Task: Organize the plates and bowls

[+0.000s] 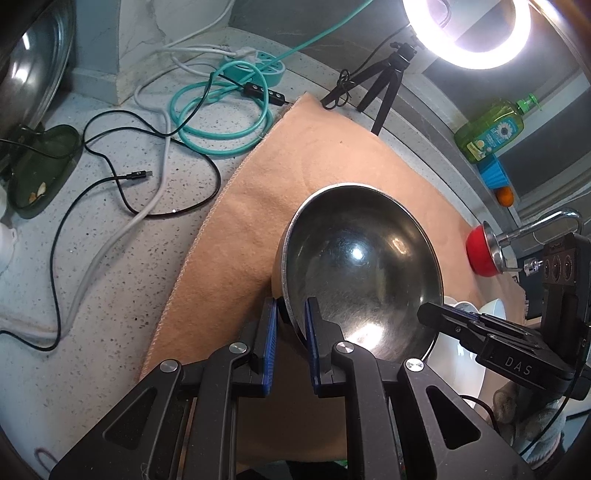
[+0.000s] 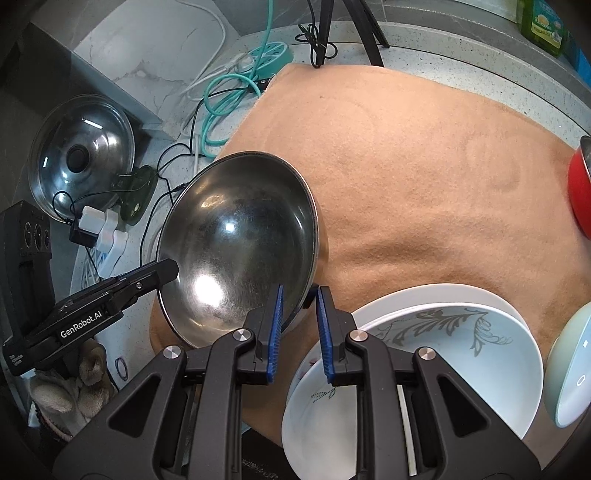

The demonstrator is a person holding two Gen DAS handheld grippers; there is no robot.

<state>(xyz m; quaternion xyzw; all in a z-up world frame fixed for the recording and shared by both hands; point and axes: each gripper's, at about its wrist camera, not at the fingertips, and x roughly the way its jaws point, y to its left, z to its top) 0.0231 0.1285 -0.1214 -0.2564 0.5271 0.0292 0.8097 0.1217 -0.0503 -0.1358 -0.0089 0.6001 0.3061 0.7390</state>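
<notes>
Teal hose (image 1: 225, 114) coiled on speckled surface (image 1: 110, 236) — tan cloth (image 1: 306, 162) beside it; lit ring light (image 1: 467, 31), green soap bottle (image 1: 491, 129).

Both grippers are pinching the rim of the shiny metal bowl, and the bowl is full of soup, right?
Not quite. The left gripper and the right gripper do pinch the rim of the shiny round metal bowl, on opposite sides, but the bowl is empty: both wrist views show its bare, reflective inside.
</notes>
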